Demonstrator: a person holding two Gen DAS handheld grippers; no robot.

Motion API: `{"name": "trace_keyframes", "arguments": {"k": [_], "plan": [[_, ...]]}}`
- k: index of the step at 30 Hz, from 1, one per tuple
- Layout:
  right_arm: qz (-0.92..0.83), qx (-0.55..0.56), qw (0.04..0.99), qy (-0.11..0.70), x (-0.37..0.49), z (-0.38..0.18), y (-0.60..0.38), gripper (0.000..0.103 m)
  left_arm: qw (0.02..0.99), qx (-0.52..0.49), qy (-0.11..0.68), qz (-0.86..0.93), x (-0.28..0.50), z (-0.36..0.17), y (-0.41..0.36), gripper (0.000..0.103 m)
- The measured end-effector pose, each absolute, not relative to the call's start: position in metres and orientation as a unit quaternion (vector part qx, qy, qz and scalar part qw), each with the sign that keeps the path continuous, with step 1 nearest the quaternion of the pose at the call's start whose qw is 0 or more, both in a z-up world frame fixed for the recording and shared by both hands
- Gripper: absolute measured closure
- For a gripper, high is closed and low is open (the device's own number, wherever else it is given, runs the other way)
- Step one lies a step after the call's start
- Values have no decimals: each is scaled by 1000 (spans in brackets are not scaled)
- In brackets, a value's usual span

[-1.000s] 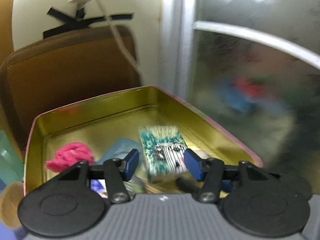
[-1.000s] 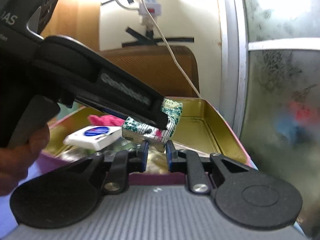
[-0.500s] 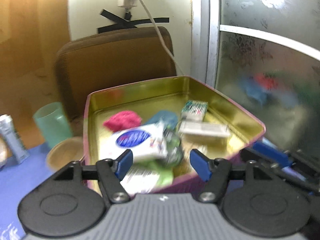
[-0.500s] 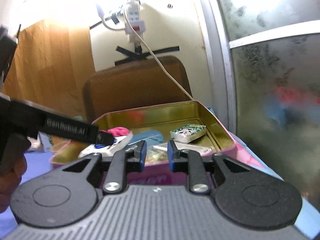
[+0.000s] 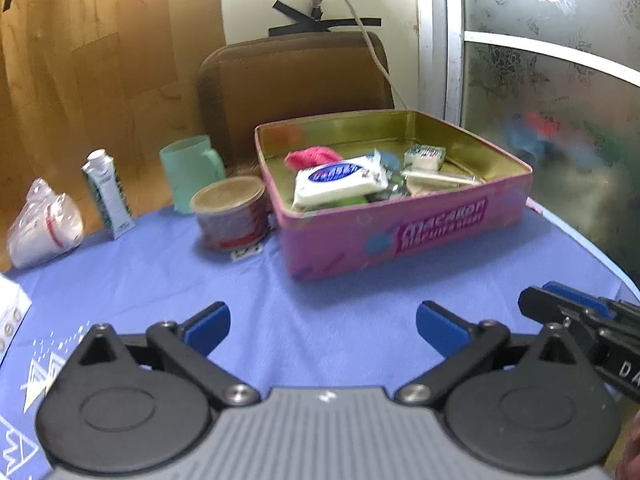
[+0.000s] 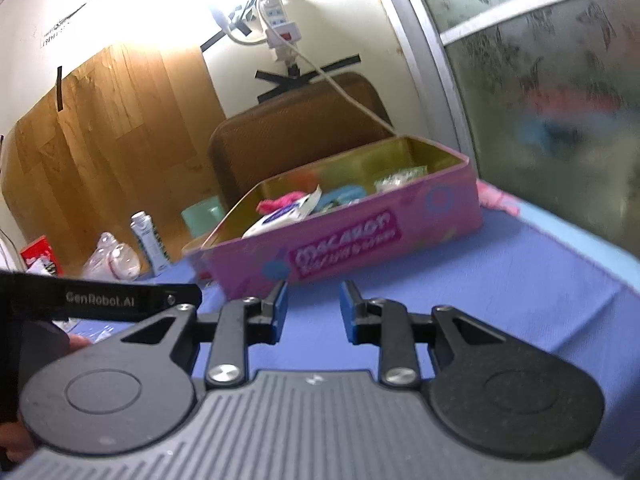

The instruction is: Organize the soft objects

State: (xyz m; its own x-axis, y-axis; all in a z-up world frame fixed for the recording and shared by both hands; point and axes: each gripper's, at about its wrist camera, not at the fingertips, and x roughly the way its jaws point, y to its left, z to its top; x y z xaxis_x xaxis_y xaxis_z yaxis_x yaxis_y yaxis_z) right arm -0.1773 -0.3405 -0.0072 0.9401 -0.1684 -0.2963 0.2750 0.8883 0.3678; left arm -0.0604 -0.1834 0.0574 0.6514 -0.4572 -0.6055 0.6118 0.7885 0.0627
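Note:
A pink tin (image 5: pixel 404 236) (image 6: pixel 360 244) with a gold inside stands on the blue tablecloth. In it lie a white tissue pack (image 5: pixel 340 184) (image 6: pixel 280 216), a pink knitted piece (image 5: pixel 312 157) (image 6: pixel 280 202), a patterned packet (image 5: pixel 424 156) (image 6: pixel 400 178) and other soft items. My left gripper (image 5: pixel 322 326) hangs well back from the tin, its jaws opening wide, with nothing between them. My right gripper (image 6: pixel 312 306) is also short of the tin, its jaws opening a little, with nothing in them. The right gripper's tip (image 5: pixel 560 304) shows at the right edge of the left wrist view.
Left of the tin stand a red can (image 5: pixel 230 212), a mint cup (image 5: pixel 192 172), a small carton (image 5: pixel 108 194) and a plastic bag (image 5: pixel 42 228). A brown chair back (image 5: pixel 296 88) rises behind. Frosted glass (image 5: pixel 560 100) is on the right, and a cable hangs over the chair.
Both grippers have pulled back from over the tin to the near cloth. The left let go of the patterned packet, which lies in the tin, and opened wide. The right opened slightly.

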Motion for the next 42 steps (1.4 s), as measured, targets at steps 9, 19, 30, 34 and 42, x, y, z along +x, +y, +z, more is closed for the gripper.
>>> {"name": "trace_keyframes", "arguments": {"k": [9, 19, 30, 34, 42], "plan": [[-111, 233, 955, 146, -183, -7, -321, 68, 894, 122, 317, -291, -68, 45, -162, 0], [-112, 232, 955, 147, -183, -4, -312, 66, 896, 130, 318, -281, -74, 37, -157, 0], [-106, 227, 957, 149, -182, -5, -306, 64, 911, 136, 292, -257, -79, 39, -150, 0], [-104, 227, 957, 149, -181, -5, -305, 63, 915, 142, 289, -244, -78, 37, -149, 0], [-100, 225, 958, 148, -181, -4, -304, 63, 923, 141, 278, -224, -76, 40, -144, 0]]}}
